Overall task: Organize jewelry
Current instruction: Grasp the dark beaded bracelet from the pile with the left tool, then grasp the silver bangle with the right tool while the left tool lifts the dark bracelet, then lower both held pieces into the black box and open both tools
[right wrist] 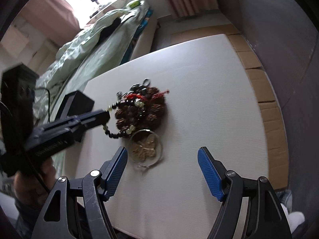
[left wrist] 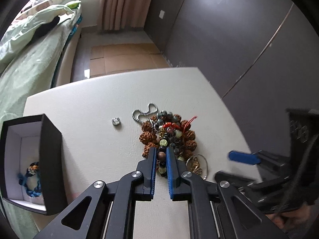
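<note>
left gripper (left wrist: 161, 166) clamped on bead bracelet (left wrist: 162, 155) | right gripper (right wrist: 162, 172) wide, empty | lift slowly, untangle from pile (left wrist: 169, 133) | drop in box (left wrist: 26, 159)

Box (left wrist: 49, 137): black outside, white inside, blue braid (left wrist: 32, 187) within. Table (left wrist: 89, 119): off-white. Bead bracelet (left wrist: 162, 155): black, brown, pale green beads. Rough seed beads (left wrist: 147, 137) at 11 o'clock: rust-brown. Gripper pads (right wrist: 209, 171): blue, fine-ribbed.

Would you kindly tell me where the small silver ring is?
In the left wrist view, the small silver ring lies alone on the white table, between the black box and the jewelry pile.
</note>
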{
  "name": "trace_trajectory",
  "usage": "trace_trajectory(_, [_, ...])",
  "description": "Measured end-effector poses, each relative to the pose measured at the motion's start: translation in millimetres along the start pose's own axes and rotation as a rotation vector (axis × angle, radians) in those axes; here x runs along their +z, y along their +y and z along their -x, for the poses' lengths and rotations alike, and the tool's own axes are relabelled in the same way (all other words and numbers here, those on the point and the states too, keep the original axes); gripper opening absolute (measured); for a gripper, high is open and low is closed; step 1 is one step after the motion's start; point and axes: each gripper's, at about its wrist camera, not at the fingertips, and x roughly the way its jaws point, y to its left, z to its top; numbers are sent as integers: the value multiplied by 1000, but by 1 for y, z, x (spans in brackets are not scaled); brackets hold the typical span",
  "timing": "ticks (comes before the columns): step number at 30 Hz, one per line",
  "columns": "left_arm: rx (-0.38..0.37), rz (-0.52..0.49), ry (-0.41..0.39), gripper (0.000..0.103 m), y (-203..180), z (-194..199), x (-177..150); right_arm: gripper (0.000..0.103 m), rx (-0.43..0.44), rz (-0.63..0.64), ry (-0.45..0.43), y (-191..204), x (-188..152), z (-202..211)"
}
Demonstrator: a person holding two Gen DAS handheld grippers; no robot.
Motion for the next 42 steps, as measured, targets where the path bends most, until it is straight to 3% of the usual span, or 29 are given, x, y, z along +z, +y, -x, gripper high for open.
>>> trace_trajectory(11, [-39,75,-74,10,15,41,3,74,-118,169,58,34,-4,-30])
trace_trajectory(21, [-48,107,-130,10,28,72,2,74,-179,229,26,42,0,-36])
trace_trajectory(22, [-46,111,-137,10,29,75,2,73,-178,226,25,42,0,-36])
trace_trajectory(24, [-42,120,-156,10,32,83,0,58,-190,226,22,43,-1,-35])
trace_trajectory(25, [-41,124,-163,10,34,87,0,52,-186,218,23,43,-1,-34])
trace_trajectory(31, [-29,162,-212,10,51,109,-3,51,-126,168,24,43,2,-31])
trace_trajectory(42, [60,244,-245,10,99,122,-9,51,6,101,-101,71,16,-3])
